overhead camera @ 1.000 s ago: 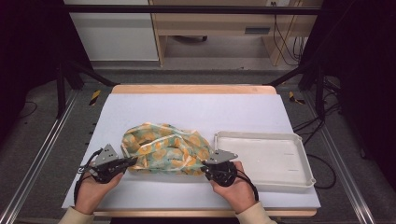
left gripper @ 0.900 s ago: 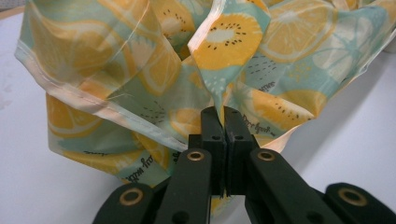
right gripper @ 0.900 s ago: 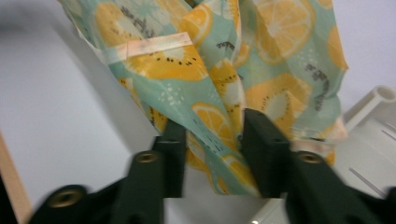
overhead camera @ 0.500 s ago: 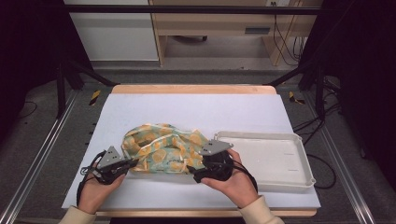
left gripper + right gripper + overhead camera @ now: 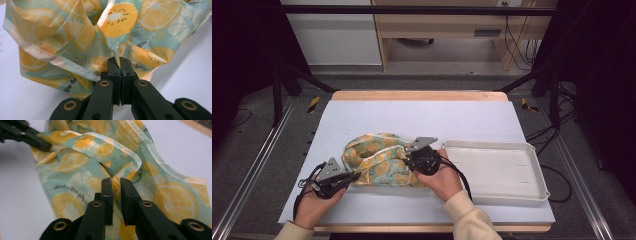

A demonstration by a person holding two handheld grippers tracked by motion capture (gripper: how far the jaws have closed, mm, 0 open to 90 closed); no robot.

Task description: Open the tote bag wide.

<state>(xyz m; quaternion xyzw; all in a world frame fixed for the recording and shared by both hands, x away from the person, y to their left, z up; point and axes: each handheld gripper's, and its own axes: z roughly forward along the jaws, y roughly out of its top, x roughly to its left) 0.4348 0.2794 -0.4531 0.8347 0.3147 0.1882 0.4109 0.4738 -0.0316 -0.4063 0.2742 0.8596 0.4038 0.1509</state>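
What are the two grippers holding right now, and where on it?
Both hold the fruit-print cloth: the left gripper pinches a bunched fold at its left edge; the right gripper, jaws just closing, pinches a fold on its right side.

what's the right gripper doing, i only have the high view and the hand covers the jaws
Observer: In the right gripper view, the right gripper has a fold of the fruit-print cloth between its jaws; they have just been closing and are pinched on it.
Operator: and the left one, does it have cloth or just touch it
Observer: The left gripper is shut on a bunched fold of the cloth, pads nearly meeting, as the left gripper view shows.
Operator: any writing on the fabric
Observer: Yes, small dark script runs among the orange and kiwi slices, too small to read.
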